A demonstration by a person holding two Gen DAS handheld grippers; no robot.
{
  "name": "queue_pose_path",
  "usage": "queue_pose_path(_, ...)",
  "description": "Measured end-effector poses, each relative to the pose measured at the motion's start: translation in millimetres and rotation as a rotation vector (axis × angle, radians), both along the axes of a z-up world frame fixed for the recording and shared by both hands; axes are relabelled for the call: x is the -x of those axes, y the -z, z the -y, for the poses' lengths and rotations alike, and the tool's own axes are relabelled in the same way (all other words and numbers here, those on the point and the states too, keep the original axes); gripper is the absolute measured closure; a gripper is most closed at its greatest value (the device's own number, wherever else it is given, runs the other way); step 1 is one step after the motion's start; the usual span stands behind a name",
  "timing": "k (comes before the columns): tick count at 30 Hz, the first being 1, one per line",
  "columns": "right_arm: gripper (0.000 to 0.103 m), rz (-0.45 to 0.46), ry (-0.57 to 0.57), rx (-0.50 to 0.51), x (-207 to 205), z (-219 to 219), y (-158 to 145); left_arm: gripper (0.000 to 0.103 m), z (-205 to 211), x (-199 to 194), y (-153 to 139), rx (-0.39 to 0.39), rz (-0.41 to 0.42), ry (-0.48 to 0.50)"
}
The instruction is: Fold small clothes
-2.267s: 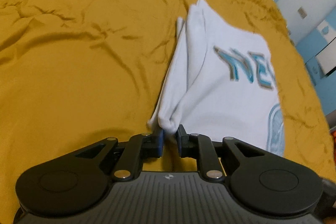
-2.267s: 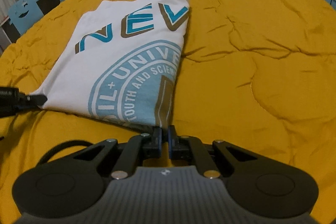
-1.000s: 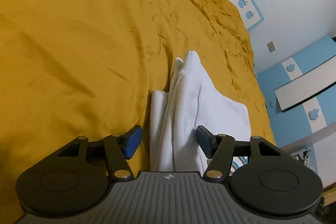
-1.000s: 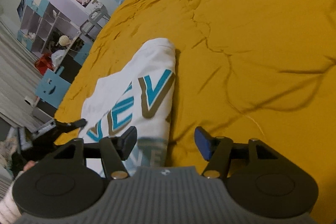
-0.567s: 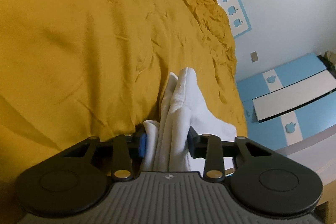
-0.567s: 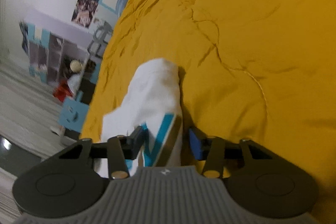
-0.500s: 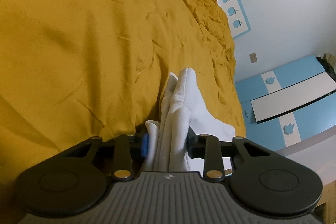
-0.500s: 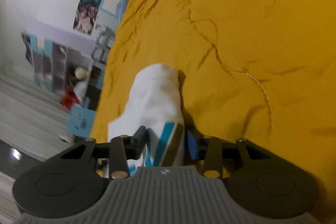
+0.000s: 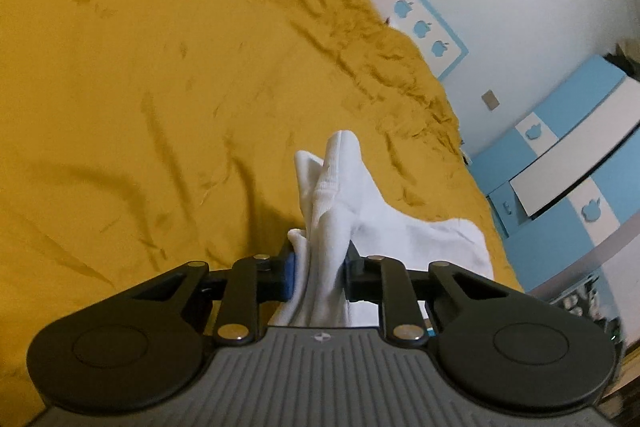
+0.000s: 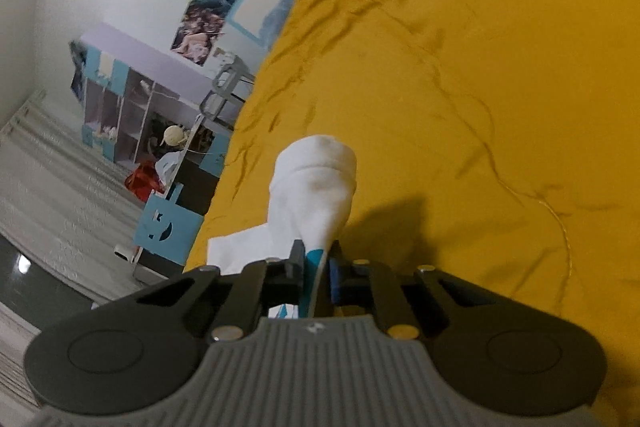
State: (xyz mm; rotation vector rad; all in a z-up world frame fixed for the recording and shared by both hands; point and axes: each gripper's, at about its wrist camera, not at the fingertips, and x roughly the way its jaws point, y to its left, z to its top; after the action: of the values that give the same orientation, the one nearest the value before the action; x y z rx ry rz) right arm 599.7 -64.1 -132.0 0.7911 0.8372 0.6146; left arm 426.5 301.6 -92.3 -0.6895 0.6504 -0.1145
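The jaws of the left gripper (image 9: 319, 275) have just been closing and now pinch a thick bunch of the white cotton T-shirt with blue and brown lettering (image 9: 340, 203); several layers stand between the blue pads, so the jaws stay a little apart, stopped by the wad. The jaws of the right gripper (image 10: 316, 271) have likewise just been closing and are almost together, clamped on a thinner edge of the same garment, where a strip of the blue print shows between the pads. Each gripper takes one end of the same folded edge, probably so that the layers lift together and the fold made so far does not slip open while the shirt is carried over.

Beyond the pads the cloth rises in a rounded hump ahead of each camera, which suggests it is held up off the bed, not lying flat. In the left wrist view the rest of the shirt trails down to the right and lies on the wrinkled mustard-yellow quilted bedspread (image 9: 140, 107). That broad, soft surface gives room to lay the next fold down.

Further out stand a white wall with a blue apple-pattern border (image 9: 424, 27) and blue and white cabinets (image 9: 560, 163); in the right wrist view, an open shelf unit with toys (image 10: 132, 107) stands beside the bed.
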Motion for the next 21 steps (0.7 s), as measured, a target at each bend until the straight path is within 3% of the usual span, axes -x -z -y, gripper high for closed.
queue_pose_path(9,0.098,0.144,-0.016,0.014,53,7,-76,0.08,33,60,-80,-0.135,0.108,-0.015)
queue_pose_path(21,0.098,0.303,-0.017,-0.003,160,42,-167,0.08,82,155,-163,-0.215,0.251,-0.024)
